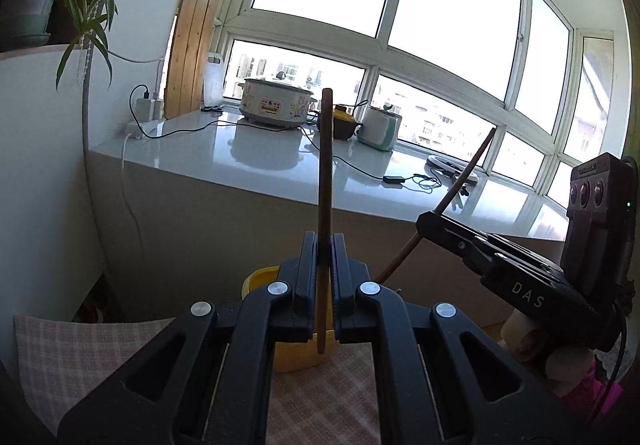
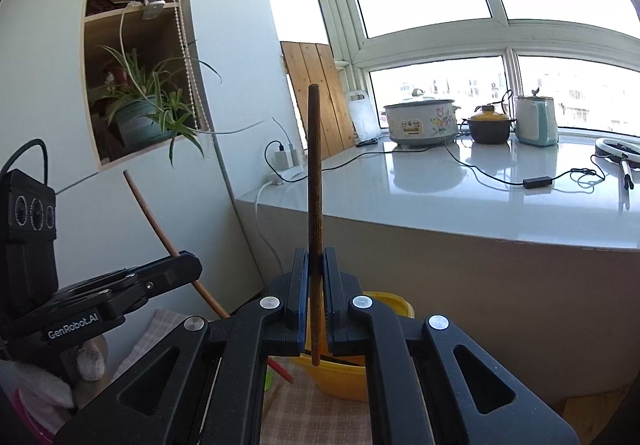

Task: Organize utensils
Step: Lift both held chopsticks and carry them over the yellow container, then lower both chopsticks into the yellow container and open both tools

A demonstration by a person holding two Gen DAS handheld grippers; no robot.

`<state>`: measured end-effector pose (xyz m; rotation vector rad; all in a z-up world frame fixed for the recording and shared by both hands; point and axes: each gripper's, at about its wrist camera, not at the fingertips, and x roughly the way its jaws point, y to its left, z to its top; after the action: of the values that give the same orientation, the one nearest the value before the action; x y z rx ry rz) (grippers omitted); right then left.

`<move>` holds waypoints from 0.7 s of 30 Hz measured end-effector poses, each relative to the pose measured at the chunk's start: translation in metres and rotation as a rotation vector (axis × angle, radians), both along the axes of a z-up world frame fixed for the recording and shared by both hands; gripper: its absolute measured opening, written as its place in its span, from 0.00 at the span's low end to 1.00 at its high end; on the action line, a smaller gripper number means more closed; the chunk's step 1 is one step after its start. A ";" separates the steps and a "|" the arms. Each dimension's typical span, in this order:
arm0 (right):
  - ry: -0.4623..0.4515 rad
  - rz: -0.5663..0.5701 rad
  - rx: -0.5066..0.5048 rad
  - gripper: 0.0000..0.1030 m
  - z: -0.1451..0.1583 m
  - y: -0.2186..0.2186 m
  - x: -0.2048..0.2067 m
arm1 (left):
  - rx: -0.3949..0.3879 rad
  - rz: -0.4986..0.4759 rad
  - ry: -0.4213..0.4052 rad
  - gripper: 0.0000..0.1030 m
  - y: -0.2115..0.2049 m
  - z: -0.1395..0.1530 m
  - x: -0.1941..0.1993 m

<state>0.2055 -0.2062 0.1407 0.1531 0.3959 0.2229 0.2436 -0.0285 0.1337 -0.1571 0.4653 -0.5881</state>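
1. Checked cloth (image 1: 80,357) covers the table below a glossy white counter (image 1: 256,149).
2. Left gripper (image 1: 323,245) is clamped on an upright brown chopstick (image 1: 325,185) over the yellow holder (image 1: 256,281).
3. Right gripper (image 2: 316,257) pinches another chopstick (image 2: 314,185) above that holder (image 2: 344,377); its contents are unclear.

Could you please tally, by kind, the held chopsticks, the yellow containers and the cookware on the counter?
Held chopsticks: 2 (left chopstick, right chopstick)
Yellow container: 1
Counter cookware: 3 (floral cooker, brown pot, white-teal cooker)
Total: 6
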 end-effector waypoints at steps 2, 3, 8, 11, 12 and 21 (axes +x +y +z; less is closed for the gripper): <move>-0.015 -0.016 -0.025 0.05 0.003 -0.001 0.004 | 0.010 0.005 -0.002 0.04 -0.006 0.000 0.007; -0.018 -0.027 -0.037 0.05 0.003 -0.001 0.007 | 0.019 0.012 -0.003 0.04 -0.010 -0.002 0.011; 0.001 -0.055 -0.064 0.05 -0.004 -0.006 0.022 | 0.042 0.039 0.010 0.04 -0.021 -0.012 0.030; 0.018 -0.066 -0.066 0.05 -0.010 -0.009 0.027 | 0.048 0.046 0.018 0.04 -0.023 -0.019 0.036; 0.021 -0.069 -0.067 0.05 -0.011 -0.010 0.027 | 0.048 0.046 0.022 0.04 -0.023 -0.021 0.037; 0.065 -0.078 -0.076 0.05 -0.023 -0.013 0.036 | 0.070 0.033 0.043 0.04 -0.029 -0.034 0.034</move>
<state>0.2413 -0.2191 0.1173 0.1013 0.4612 0.1260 0.2777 -0.0571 0.0998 -0.1110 0.5228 -0.5363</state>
